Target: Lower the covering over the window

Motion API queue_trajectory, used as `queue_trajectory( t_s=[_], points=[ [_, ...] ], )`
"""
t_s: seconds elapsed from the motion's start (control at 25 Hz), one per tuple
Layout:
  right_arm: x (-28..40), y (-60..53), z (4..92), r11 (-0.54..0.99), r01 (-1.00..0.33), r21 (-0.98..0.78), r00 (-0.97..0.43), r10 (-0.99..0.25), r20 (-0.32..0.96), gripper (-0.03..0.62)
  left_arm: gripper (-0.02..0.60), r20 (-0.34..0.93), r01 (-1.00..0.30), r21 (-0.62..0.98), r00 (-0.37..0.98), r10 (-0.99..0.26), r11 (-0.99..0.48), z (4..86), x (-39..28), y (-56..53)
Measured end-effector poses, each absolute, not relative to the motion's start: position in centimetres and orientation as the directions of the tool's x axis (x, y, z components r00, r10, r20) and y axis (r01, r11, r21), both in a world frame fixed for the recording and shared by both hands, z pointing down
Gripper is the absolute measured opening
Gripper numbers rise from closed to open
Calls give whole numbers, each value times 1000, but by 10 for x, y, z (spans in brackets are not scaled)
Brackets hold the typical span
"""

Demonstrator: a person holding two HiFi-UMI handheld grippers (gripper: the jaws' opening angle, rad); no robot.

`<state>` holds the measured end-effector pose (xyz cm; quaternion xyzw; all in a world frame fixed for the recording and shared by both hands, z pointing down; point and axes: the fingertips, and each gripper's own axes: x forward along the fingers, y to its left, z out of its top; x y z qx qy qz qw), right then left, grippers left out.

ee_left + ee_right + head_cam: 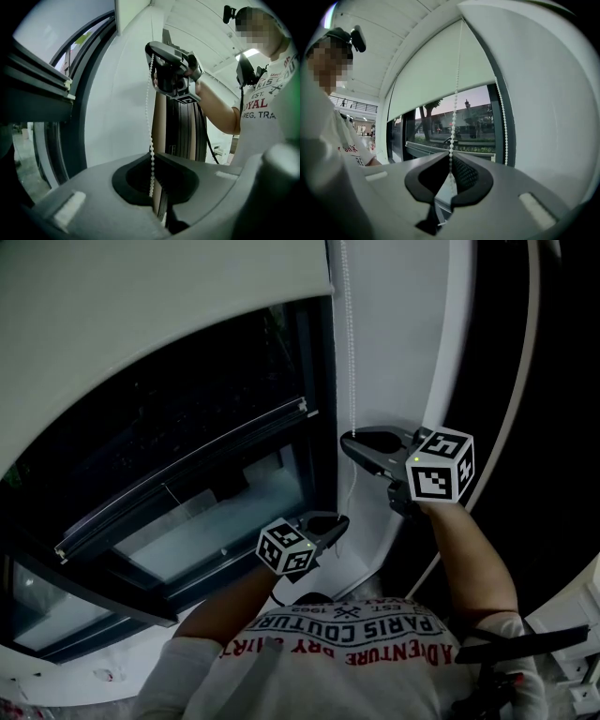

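Head view: the roller blind (141, 306) was only partway down, its hem near the top of the window (187, 493), with most of the dark glass uncovered. The right gripper (349, 442) sat higher on the bead chain (351, 352) against the white wall, the left gripper (333, 524) lower, near the sill. Left gripper view: its jaws were pressed together on the chain, and the beads ran up taut to the right gripper above. Right gripper view: its jaws were likewise pinched on that strand, while the back strand (501, 122) hung free along the frame. Risk, my read: both claws gripped one strand, so the small smooth beads could slip through the ribbed black pads if the pinch is light. A jerky or off-line pull could also snap a link or jump the chain off its drive up top, which was out of view. Blind fabric looked matte, flat and pale; chain fine, glossy, white; frame dark and hard-edged.
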<state>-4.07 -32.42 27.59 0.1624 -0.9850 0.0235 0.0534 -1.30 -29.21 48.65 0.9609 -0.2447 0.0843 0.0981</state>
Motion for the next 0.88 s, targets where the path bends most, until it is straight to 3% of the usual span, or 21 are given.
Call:
queue_trajectory(
  t_s=[0.16,0.28,0.44,0.64,0.88],
  points=[
    [-48,-317,316,943,-331,-19,-927,-321,192,17,6,246,-484,168,864,-439,-859,513,-13,-289],
    [-48,-312,339,938,-331,-100,-934,-311,175,17,6,283,-495,181,854,-437,-850,536,-15,-285],
    [-43,-309,342,933,-351,-76,-927,-336,167,17,6,315,-521,207,837,-448,-828,563,-20,-287],
    [-46,-299,399,932,-347,-102,-902,-302,308,17,8,371,-560,215,804,-464,-800,593,-26,-287],
    [-53,-287,461,921,-334,-199,-898,-247,365,17,69,377,-565,254,805,-458,-785,611,-30,-280]
  ],
)
